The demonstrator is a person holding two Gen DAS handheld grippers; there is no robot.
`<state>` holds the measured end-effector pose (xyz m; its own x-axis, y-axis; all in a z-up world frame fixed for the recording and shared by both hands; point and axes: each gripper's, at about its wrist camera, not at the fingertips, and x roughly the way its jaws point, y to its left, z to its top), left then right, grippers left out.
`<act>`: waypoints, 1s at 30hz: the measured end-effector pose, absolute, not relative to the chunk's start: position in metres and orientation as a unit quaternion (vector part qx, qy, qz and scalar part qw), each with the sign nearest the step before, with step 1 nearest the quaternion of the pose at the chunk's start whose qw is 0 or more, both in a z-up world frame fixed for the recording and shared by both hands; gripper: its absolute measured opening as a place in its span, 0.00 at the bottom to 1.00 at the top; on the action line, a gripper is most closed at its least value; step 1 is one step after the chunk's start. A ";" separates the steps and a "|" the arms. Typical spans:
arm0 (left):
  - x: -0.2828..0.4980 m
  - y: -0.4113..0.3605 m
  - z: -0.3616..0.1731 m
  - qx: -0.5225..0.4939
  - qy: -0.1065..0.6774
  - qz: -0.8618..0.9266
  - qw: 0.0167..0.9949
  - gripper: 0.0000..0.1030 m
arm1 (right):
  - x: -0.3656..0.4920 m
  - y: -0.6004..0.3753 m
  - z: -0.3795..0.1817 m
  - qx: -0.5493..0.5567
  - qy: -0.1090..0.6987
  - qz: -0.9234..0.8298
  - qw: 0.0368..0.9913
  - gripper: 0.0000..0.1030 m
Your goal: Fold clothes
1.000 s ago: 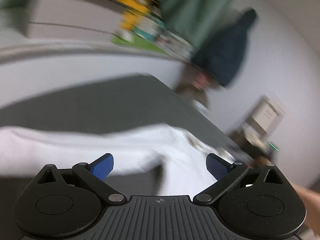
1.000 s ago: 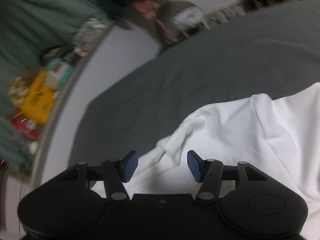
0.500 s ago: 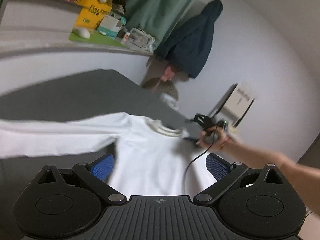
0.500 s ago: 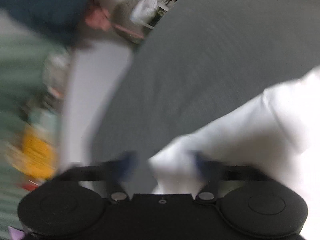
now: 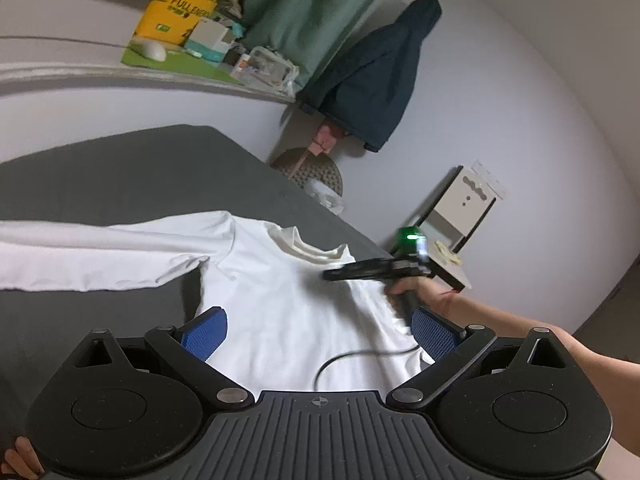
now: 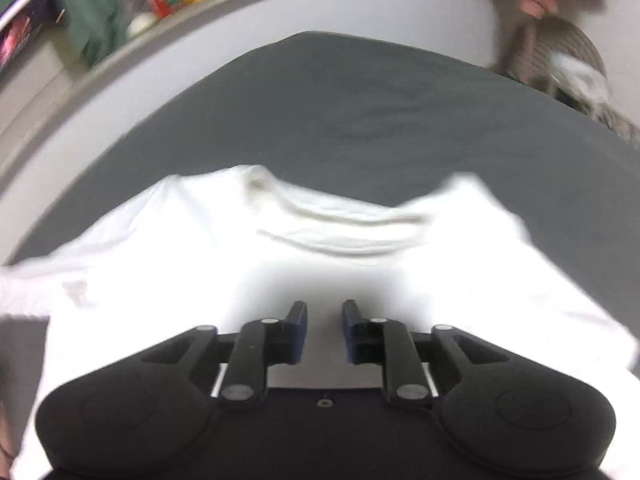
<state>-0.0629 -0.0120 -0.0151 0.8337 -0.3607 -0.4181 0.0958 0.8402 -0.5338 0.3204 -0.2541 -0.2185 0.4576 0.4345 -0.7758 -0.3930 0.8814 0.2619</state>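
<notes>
left wrist view shows the white shirt [image 5: 288, 292] spread flat on the grey bed [image 5: 120, 168], one sleeve out, nothing folded yet. left claw [image 5: 320, 330] gapes wide above it; right claw [image 6: 324, 330] is narrowing, seemingly gripping nothing.

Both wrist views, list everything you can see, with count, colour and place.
shirt: one, white, long-sleeved, spread flat on the bed
bed: one, dark grey cover, under the shirt
curtain: one, green, behind the shelf
jacket: one, dark blue, hanging on the wall
box: one, yellow, on the shelf
mouse: one, white, on a green mat
basket: one, woven, beyond the bed
left gripper: blue fingers wide apart above the shirt
right gripper: blue fingers closing, narrow gap, no cloth visibly pinched, near the collar
</notes>
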 end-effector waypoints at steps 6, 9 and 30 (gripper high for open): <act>-0.060 -0.011 -0.017 -0.259 0.268 -0.131 0.919 0.97 | 0.357 -0.230 -0.222 0.104 0.405 0.116 0.901 0.19; -0.057 -0.005 -0.024 -0.276 0.276 -0.130 0.912 0.97 | 0.370 -0.254 -0.213 0.186 0.375 0.081 0.905 0.19; -0.074 0.027 -0.036 -0.322 0.266 -0.048 0.907 0.97 | 0.265 -0.527 -0.203 0.131 0.436 -0.051 0.889 0.46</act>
